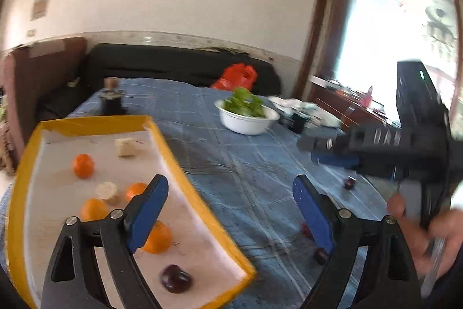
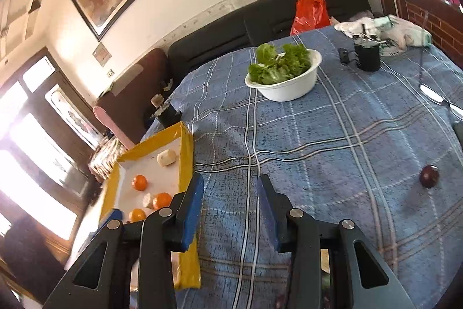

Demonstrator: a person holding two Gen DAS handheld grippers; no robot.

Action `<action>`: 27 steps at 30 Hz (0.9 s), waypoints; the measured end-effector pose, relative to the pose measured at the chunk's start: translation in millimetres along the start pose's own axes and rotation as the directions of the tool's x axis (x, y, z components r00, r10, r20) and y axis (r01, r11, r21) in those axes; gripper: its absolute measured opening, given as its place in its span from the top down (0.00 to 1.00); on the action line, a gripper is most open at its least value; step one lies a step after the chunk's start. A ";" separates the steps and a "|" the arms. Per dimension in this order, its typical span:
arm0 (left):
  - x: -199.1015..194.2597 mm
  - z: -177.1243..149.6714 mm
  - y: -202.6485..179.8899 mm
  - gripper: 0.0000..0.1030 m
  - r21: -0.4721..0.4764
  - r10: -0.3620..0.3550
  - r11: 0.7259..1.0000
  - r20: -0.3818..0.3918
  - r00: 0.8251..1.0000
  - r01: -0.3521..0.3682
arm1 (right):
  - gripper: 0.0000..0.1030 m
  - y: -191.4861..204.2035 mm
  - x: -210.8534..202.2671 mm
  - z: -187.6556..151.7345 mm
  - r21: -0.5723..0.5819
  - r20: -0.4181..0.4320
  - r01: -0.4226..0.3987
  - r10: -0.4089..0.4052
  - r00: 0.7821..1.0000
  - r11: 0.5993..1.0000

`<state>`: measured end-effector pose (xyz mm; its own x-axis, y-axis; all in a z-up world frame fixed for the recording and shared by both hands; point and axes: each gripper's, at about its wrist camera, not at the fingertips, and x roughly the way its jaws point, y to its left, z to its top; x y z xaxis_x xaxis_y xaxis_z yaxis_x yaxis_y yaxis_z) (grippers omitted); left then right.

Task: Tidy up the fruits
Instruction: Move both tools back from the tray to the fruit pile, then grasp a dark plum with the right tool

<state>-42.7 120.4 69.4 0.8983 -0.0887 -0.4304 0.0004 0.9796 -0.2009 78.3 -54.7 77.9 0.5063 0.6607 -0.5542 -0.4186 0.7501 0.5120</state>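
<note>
A yellow-rimmed tray [image 1: 170, 146] with a white floor holds several oranges [image 1: 83, 165], a dark plum [image 1: 176, 278] and two pale pieces [image 1: 127, 146]. It also shows in the right wrist view [image 2: 185, 161]. My left gripper [image 1: 231, 210] is open and empty, its left finger over the tray, its right finger over the cloth. Dark plums lie on the blue plaid cloth, one [image 1: 349, 183] far right, others [image 1: 319, 255] partly hidden by the right finger. My right gripper [image 2: 230, 207] is open and empty above the cloth beside the tray. One plum [image 2: 429, 176] lies to its right.
A white bowl of lettuce [image 2: 285, 77] stands mid-table. A black cup [image 2: 367, 55], white bags [image 2: 390, 28] and a spoon [image 2: 434, 94] are at the far right. A dark bottle [image 1: 111, 100] stands behind the tray. A black sofa with a red bag [image 2: 311, 9] lies beyond the table.
</note>
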 end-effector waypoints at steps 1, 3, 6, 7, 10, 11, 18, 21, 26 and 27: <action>1.3 -1.6 -5.3 0.25 0.019 -0.024 1.000 -0.013 1.000 0.025 | 0.59 -4.2 -7.5 1.9 0.002 0.002 0.004 -0.004 1.000 1.000; 4.8 -5.1 -15.8 0.37 0.059 -0.063 0.996 -0.050 0.997 0.066 | 0.59 -16.1 -24.2 5.4 -0.001 0.020 0.040 -0.040 0.999 0.999; 10.6 -13.4 -38.5 0.43 0.124 -0.121 0.983 -0.130 0.984 0.137 | 0.59 -43.5 -44.1 8.7 0.017 0.052 0.103 -0.104 0.993 0.995; 10.6 -16.2 -47.1 0.44 0.145 -0.131 0.978 -0.153 0.979 0.153 | 0.59 -53.8 -47.7 9.2 0.030 0.054 0.125 -0.126 0.991 0.992; 11.7 -27.4 -76.5 0.49 0.209 -0.176 0.950 -0.251 0.952 0.230 | 0.59 -94.7 -53.7 9.6 0.105 0.046 0.178 -0.184 0.982 0.978; 14.3 -30.8 -85.8 0.49 0.224 -0.178 0.943 -0.283 0.942 0.245 | 0.59 -107.1 -54.6 8.7 0.121 0.052 0.193 -0.201 0.978 0.974; 45.3 -45.5 -107.2 0.65 0.219 -0.145 0.942 -0.412 0.899 0.253 | 0.59 -174.3 -53.0 5.1 0.238 0.030 0.253 -0.267 0.963 0.938; 54.3 -51.9 -107.5 0.65 0.202 -0.154 0.943 -0.443 0.883 0.266 | 0.59 -178.6 -55.9 6.7 0.247 0.032 0.230 -0.245 0.969 0.941; 61.4 -55.5 -103.9 0.65 0.185 -0.145 0.950 -0.457 0.878 0.253 | 0.59 -178.2 -52.8 6.2 0.242 0.013 0.230 -0.240 0.971 0.943; 63.0 -55.6 -102.3 0.65 0.178 -0.146 0.951 -0.461 0.875 0.252 | 0.59 -178.3 -51.2 5.9 0.241 0.008 0.232 -0.240 0.971 0.943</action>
<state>-10.6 4.6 13.8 0.5832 -0.3036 -0.7535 0.3055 0.9414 -0.1429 131.5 -222.4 18.9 0.5980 0.4608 -0.6558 -0.0960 0.8535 0.5121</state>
